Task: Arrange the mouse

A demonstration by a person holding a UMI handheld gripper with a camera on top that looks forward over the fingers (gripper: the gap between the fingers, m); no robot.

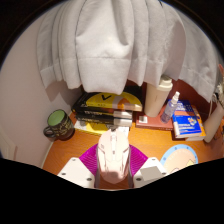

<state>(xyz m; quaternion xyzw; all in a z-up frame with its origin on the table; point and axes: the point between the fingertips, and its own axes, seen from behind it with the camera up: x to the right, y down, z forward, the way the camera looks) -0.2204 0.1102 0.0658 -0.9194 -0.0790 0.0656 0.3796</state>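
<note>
Two fingers [114, 172] are pinched on a white mouse [114, 152], holding it up over the table [55, 150] with the purple mat [91, 157] just below. So the pickup looks done, I'd say; setting it down is what's left.

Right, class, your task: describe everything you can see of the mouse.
The mouse is pale, whitish and smooth, plastic by its look. It stands on end between the fingers of the gripper, whose magenta pads press on its two sides, and it appears to be held above the wooden desk. Its buttons and underside cannot be made out.
</note>
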